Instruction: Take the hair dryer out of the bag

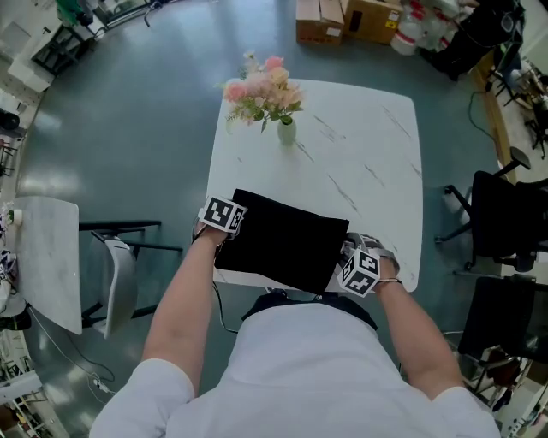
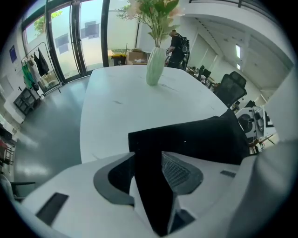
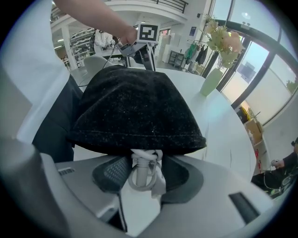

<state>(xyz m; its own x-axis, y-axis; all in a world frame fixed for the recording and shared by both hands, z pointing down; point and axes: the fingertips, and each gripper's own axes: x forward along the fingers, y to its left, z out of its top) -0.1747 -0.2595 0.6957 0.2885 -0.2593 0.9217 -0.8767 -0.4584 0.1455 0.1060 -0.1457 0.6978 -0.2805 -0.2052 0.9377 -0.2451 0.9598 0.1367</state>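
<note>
Jaws pinch white cord loop (image 3: 142,174) protruding under black bag (image 3: 135,107); white table (image 3: 219,125) beneath.

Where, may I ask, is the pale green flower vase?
Head view: the pale green flower vase stands near the white table's far left corner, beyond the black bag.

I work in a big open office-cum-lab: grey floor, black swivel chairs (image 1: 499,218) near my white table (image 1: 377,137), cardboard boxes (image 1: 347,19) on the floor, and tall glass doors (image 2: 70,42) (a clothes rack (image 2: 35,69) stands beside them).
</note>
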